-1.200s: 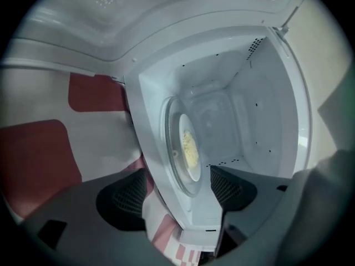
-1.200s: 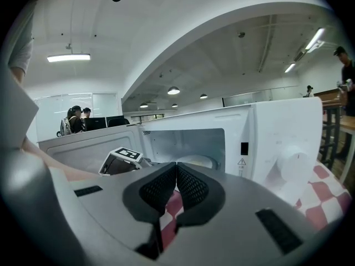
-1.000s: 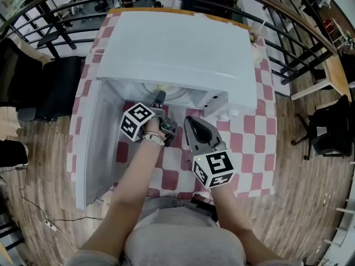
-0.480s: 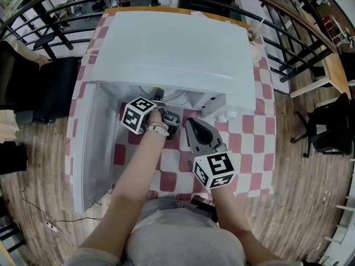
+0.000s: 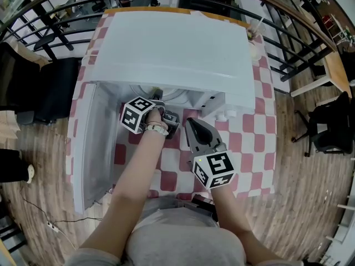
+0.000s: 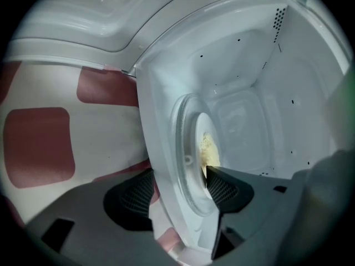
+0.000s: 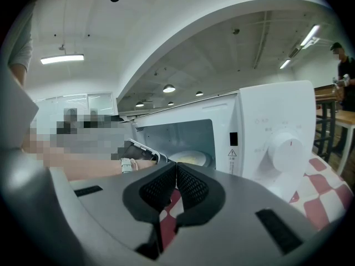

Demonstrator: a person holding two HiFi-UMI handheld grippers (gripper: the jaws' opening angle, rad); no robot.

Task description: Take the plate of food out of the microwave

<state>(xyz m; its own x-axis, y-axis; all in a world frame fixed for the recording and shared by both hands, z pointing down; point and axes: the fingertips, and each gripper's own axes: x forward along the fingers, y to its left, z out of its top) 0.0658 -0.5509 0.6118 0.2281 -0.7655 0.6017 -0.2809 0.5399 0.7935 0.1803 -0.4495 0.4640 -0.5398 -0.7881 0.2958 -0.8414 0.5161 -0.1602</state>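
Plate of food (image 6: 204,132) is sitting on the glass turntable (image 6: 186,165) inside the microwave (image 5: 177,49), not yet lifted.

At the far left the door (image 5: 91,148) is standing swung fully open, so nothing is crowding that side of the opening. Next to it, the left gripper (image 6: 176,188) is reaching into the cavity mouth. Over the last moments it has tipped and rolled slightly, and its jaws have just been closing. They are now straddling the front sill (image 6: 158,148) and the near rim of the turntable. One pad is hanging over the plate's edge and the other is sitting outside above the checked tablecloth (image 6: 39,148). Neither pad is pressing on the plate, so the tool is not gripping anything yet. I judge that the grasp is only beginning. The sill lying between the jaws is likely to be the snag, since the outer jaw may need to get past it to reach the rim.

Further right, the right gripper (image 7: 176,184) is hovering in front of the microwave, unmoved, with its jaws clenched together on nothing. Beyond it the knob (image 7: 285,148) is jutting from the control panel, well apart from both tools. The table in front is offering room for drawing the plate out.
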